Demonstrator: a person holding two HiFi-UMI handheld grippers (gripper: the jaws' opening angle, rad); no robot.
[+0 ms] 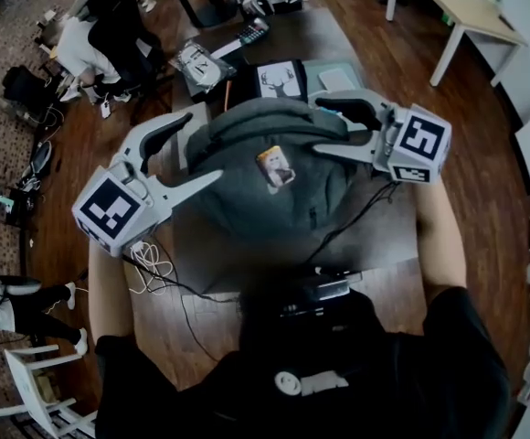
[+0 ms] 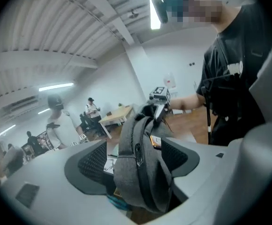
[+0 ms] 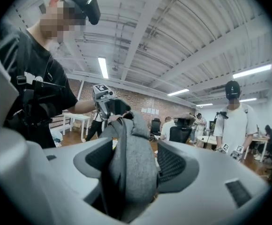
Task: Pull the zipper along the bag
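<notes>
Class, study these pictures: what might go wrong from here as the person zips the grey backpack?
The left hand-held gripper stands open around the backpack, off the zipper pull; closing here may pinch fabric instead. The black cable beside the backpack might snag if it shifts.
</notes>
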